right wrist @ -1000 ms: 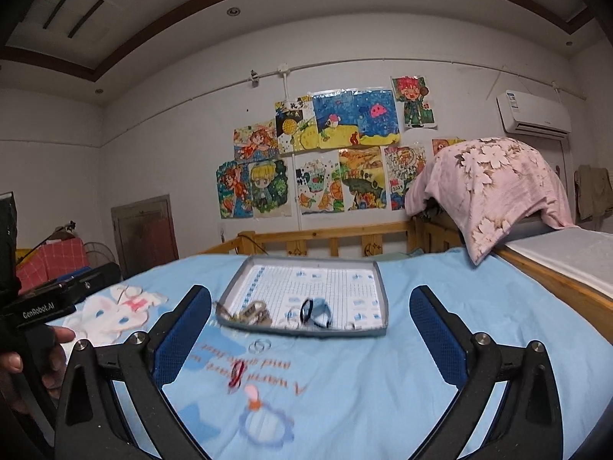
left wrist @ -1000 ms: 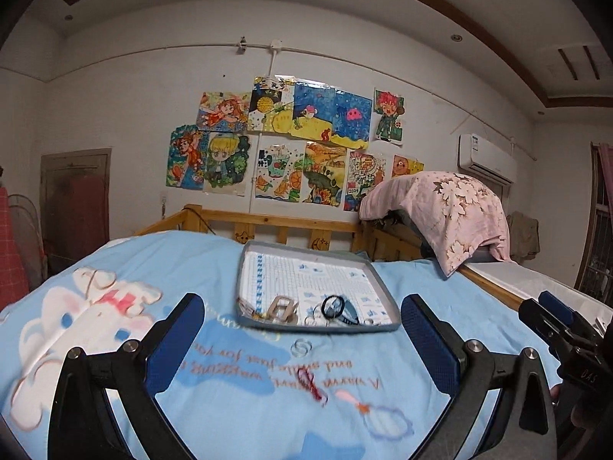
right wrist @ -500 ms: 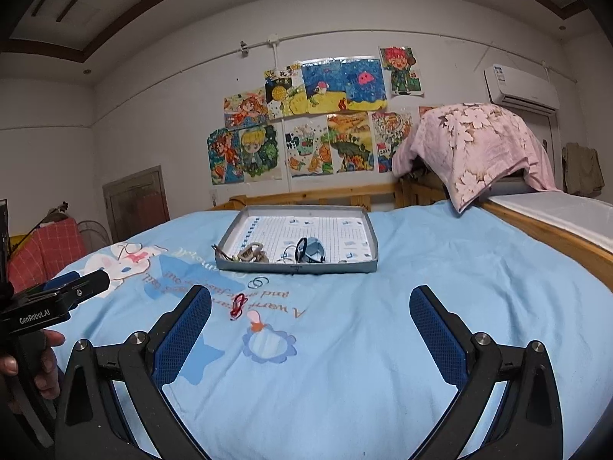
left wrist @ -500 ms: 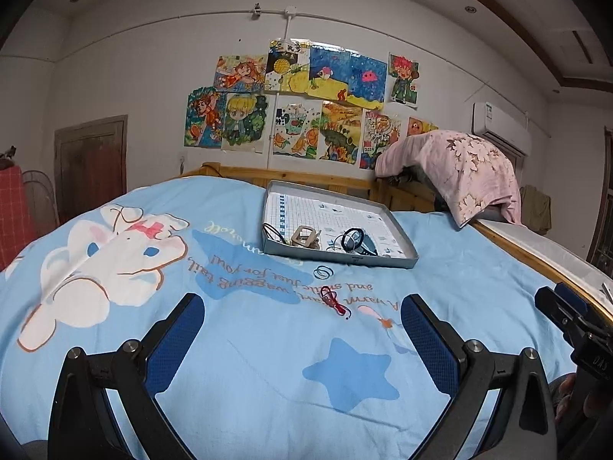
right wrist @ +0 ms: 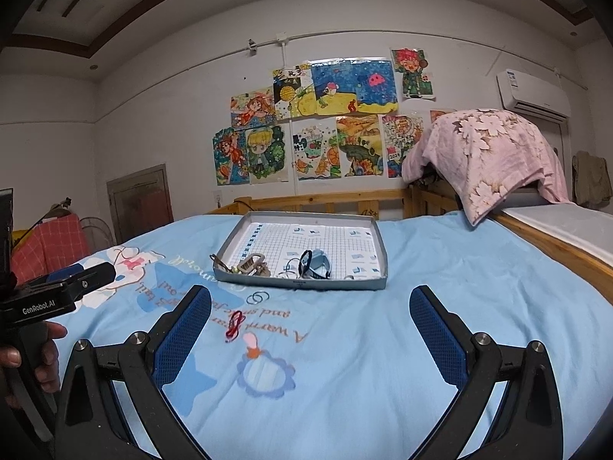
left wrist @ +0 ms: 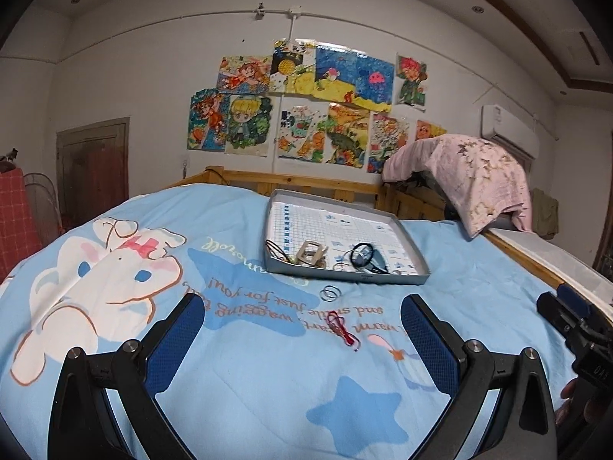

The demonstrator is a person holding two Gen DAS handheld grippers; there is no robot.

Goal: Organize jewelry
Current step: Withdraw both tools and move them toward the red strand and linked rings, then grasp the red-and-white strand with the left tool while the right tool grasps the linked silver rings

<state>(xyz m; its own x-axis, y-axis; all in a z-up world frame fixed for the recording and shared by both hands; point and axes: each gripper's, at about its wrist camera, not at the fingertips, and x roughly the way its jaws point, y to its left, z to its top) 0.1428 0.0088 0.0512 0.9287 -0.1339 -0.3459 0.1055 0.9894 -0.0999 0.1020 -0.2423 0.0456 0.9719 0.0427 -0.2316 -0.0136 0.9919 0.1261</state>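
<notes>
Left wrist view: the left gripper (left wrist: 302,329) is held low over the blue bedspread (left wrist: 249,364), jaws spread wide, nothing gripped. The red cord bracelet (left wrist: 342,330) is seen lying loose on the bedspread between the two blue pads, slightly right of centre and just ahead, its long axis running roughly along the fingers. The pair of silver rings (left wrist: 330,292) lies further ahead, just short of the grey tray (left wrist: 346,274). Other pieces are already in the tray's near end. The right gripper's body is glimpsed at the right edge.

Right wrist view: the right gripper (right wrist: 310,326) is likewise wide open and empty, levelled at the tray (right wrist: 302,283). The red cord bracelet (right wrist: 234,326) lies ahead and left, close to the left pad (right wrist: 184,337); the silver rings (right wrist: 257,298) sit just before the tray wall. The bracelet is judged the next pick, and the left gripper better lined up for it. The hand (right wrist: 38,360) holding the left gripper shows at the left edge.
</notes>
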